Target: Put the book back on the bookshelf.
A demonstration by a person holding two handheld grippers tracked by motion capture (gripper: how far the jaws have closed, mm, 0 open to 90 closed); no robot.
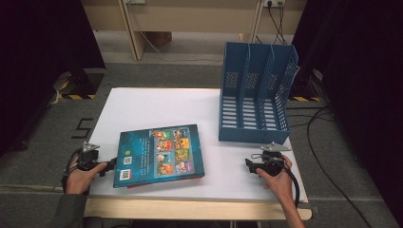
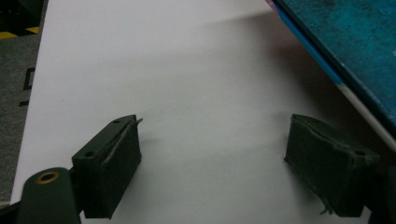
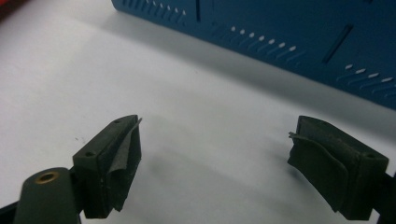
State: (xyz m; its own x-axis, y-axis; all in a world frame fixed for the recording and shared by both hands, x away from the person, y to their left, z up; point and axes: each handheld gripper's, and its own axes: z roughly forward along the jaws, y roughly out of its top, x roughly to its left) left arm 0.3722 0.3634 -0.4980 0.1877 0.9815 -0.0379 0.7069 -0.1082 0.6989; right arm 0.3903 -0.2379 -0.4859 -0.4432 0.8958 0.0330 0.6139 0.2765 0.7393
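- Between the left gripper (image 2: 212, 158) jaws it's just bare white table (image 2: 187, 70): they're spread wide and hold nothing, and the black rubbery pads (image 2: 114, 163) look scuffed.
- Right gripper (image 3: 215, 163), same deal, gaping and empty, its pad lining peeling at the edge.
- Just right of the left gripper (image 1: 110, 165) lies the book (image 1: 159, 154), flat, glossy teal cover; the high view shows its picture grid, while the left gripper view catches its edge (image 2: 336, 56).
- Ahead of the right gripper (image 1: 251, 166), close by, stands the blue plastic file rack (image 1: 254, 95), slotted and perforated.

Dark grey carpeted floor (image 1: 43, 142) around white rectangular table (image 1: 157, 102); yellow-black hazard tape strip (image 1: 76, 96) beyond its far-left corner; black cables (image 1: 328, 137) right.
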